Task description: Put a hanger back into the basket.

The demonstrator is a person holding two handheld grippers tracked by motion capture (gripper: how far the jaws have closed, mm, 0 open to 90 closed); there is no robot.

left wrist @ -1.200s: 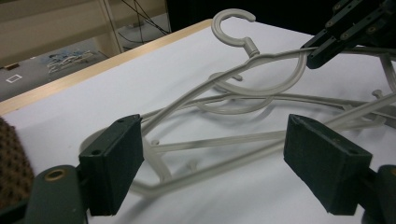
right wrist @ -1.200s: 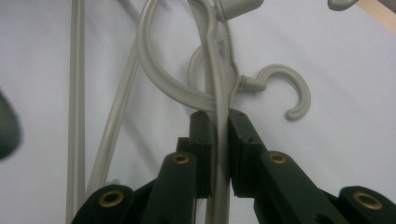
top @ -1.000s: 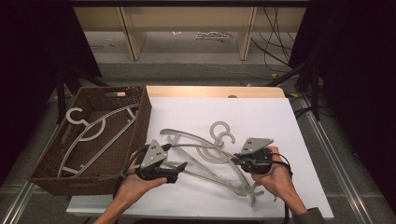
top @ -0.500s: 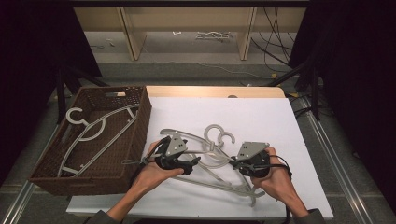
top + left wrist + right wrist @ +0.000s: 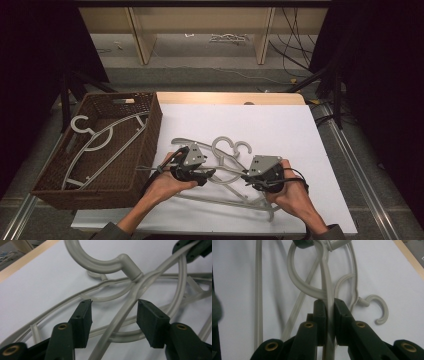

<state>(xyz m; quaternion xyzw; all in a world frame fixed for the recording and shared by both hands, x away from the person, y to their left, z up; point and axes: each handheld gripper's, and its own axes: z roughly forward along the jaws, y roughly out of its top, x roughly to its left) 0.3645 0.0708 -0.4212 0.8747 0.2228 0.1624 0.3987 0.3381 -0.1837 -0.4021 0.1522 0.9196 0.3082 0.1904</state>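
Several grey plastic hangers (image 5: 226,161) lie tangled on the white table top (image 5: 280,125). My left gripper (image 5: 210,173) has come to them from the left. In the left gripper view my left gripper (image 5: 113,307) has just been closing, and its jaws stand half apart around one hanger's thin arm (image 5: 119,318) without pressing on it. That hanger's hook (image 5: 100,263) curls just beyond. My right gripper (image 5: 248,178) (image 5: 329,302) is shut on a hanger's bar (image 5: 325,277). Another hanger's hook (image 5: 380,308) lies on the table to its right.
A brown wicker basket (image 5: 151,125) stands at the table's left edge with one grey hanger (image 5: 102,142) lying in it. A wooden strip (image 5: 225,98) runs along the table's far edge. Cables and shelf legs lie on the floor beyond.
My left gripper has moved right from beside the basket to the hangers, and its jaws have narrowed around a hanger's arm. The right gripper has kept its grip and barely shifted.
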